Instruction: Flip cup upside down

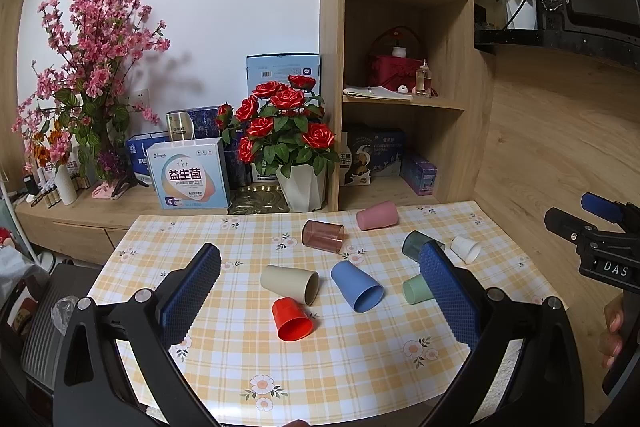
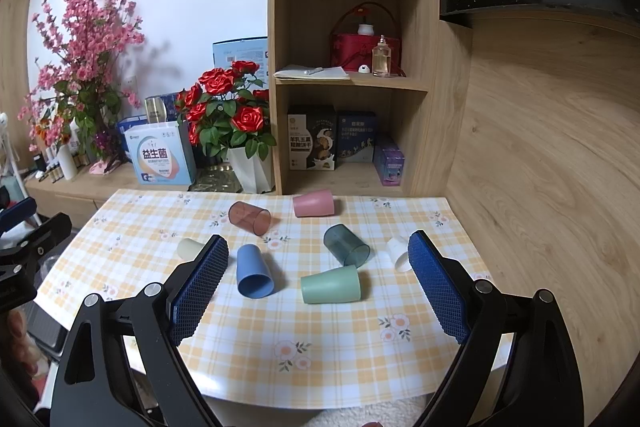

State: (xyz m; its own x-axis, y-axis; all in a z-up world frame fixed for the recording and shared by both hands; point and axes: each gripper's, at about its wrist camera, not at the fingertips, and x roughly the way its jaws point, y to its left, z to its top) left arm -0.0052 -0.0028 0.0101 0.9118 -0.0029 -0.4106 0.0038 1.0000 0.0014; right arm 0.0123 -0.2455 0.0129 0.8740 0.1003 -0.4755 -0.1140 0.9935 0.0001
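Note:
Several plastic cups lie on their sides on the checked tablecloth (image 1: 340,351): red (image 1: 291,319), beige (image 1: 289,283), blue (image 1: 357,285), green (image 1: 416,289), clear brown (image 1: 323,235), pink (image 1: 377,215), dark teal (image 1: 414,245), white (image 1: 466,249). In the right wrist view I see the blue cup (image 2: 253,271), green (image 2: 331,285), teal (image 2: 346,245), brown (image 2: 249,217), pink (image 2: 314,203), white (image 2: 397,251) and beige (image 2: 190,248). My left gripper (image 1: 320,303) is open and empty above the near table. My right gripper (image 2: 318,287) is open and empty too.
A white pot of red roses (image 1: 284,143) and boxes (image 1: 188,173) stand on the low cabinet behind the table. A wooden shelf unit (image 1: 400,99) rises at the back right. A wood wall (image 2: 552,167) runs along the right. The right gripper body (image 1: 600,243) shows at the left view's edge.

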